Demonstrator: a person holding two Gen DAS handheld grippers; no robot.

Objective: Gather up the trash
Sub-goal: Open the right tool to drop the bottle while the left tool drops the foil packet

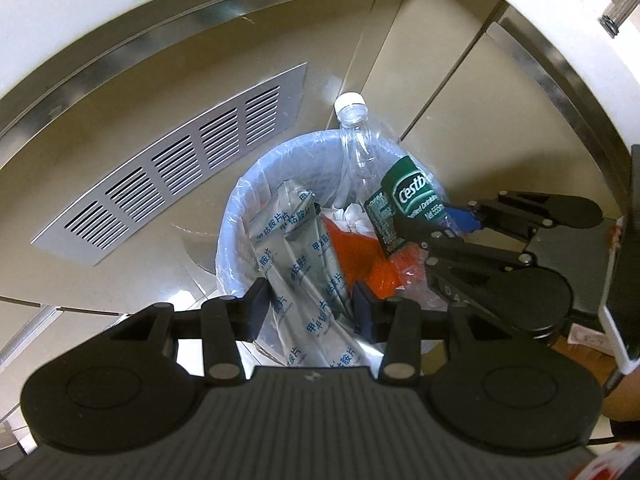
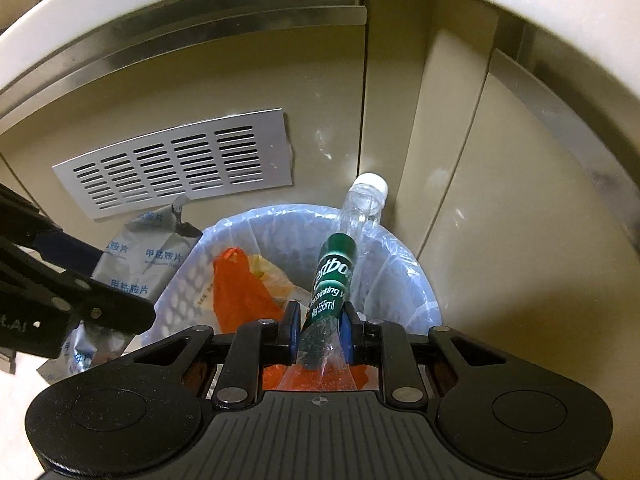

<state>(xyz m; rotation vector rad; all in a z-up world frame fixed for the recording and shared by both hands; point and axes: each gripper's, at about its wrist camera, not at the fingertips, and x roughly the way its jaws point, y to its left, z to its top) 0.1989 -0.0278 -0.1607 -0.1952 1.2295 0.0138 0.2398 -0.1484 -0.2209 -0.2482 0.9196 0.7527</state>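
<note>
I see beige cabinet panels (image 2: 520, 208) with steel trim filling the background, and a slotted metal vent plate (image 2: 176, 168) fixed to the panel on the left. Below them stands the trash bin (image 2: 408, 280), a white lattice basket lined with a pale blue plastic bag. Inside it I make out an orange plastic bag (image 2: 236, 288) and some crumpled white paper (image 1: 356, 216).

My left gripper (image 1: 310, 312) hangs over the near rim of the bin with its jaws partly apart, closed on a silver foil pouch (image 1: 296, 256) printed with blue characters. The pouch hangs between the pads, its far end reaching over the bin's left side.

My right gripper (image 2: 319, 334) comes in from the right with its jaws squeezed tight on the crushed lower end of a clear water bottle (image 2: 334, 276) with a green label. The bottle slants up and away from the jaws, over the bin's opening, and its white cap (image 2: 374, 182) sticks out past the far rim, near the corner where the panels meet.
</note>
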